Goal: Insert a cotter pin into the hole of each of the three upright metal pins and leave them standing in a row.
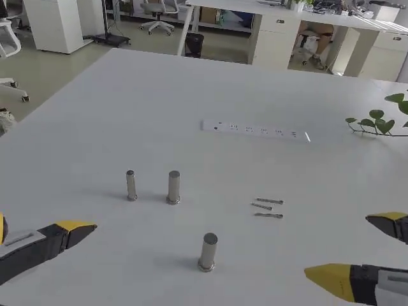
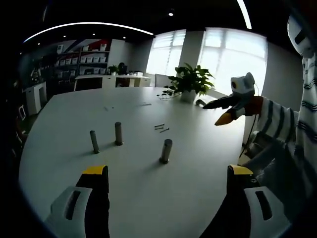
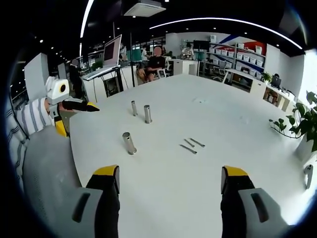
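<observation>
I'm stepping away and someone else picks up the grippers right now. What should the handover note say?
Left gripper: open, empty, over the near part of the table.
Right gripper: open, empty.
Metal pins: all three upright; back pair side by side, front pin nearer, out of line.
Cotter pins: three lying together, right of the metal pins.
Done: nothing inserted.
Left: a cotter pin into each metal pin, then set them in a row.
</observation>
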A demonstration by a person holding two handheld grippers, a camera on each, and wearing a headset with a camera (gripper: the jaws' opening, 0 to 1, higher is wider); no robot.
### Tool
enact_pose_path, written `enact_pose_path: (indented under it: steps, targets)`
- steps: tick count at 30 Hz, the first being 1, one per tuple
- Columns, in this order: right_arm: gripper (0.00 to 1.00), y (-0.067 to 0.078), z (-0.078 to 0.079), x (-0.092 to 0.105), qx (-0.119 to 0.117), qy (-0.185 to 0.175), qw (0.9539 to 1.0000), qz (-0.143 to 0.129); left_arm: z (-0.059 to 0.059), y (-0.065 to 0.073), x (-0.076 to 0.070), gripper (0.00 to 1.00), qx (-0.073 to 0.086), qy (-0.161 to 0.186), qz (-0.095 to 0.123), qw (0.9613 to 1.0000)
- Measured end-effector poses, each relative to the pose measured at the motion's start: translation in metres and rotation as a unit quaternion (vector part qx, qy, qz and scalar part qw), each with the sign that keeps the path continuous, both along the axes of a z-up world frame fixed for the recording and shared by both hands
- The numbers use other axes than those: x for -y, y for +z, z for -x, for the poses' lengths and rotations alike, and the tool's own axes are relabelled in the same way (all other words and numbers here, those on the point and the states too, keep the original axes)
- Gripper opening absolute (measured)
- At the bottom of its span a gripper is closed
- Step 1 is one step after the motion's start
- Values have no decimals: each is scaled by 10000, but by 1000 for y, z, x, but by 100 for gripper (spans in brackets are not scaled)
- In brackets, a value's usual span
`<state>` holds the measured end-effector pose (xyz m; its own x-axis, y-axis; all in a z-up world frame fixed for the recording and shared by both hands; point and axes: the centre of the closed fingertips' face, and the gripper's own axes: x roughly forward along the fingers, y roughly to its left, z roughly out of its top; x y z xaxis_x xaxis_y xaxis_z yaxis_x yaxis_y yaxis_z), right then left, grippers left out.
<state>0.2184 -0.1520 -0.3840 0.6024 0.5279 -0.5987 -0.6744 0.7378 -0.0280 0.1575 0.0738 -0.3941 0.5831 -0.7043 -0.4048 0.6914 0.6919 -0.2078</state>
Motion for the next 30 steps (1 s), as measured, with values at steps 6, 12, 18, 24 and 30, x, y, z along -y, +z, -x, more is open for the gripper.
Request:
enact_pose_path:
  steps: [6,12,18,24,30]
  targets:
    - [80,1,-15,-3,30,278,9994,224,3,-2,-2,99,-40,11,-31,10000]
    - [78,0,-25,-5,28,736,9953,622,5,-2,1,99,-63,-5,8,10000]
    - [77,-6,-34,-6,-2,1078,9897,942,6,-1,5,99,-48,-31,8,10000]
    - [75,-10,-43,-4,-7,1411,9800,1407,7,1,5,99,-28,-4,28,10000]
    - [74,-11,-51,-9,28,1789,9684,1737,9,3,6,99,-26,-4,18,10000]
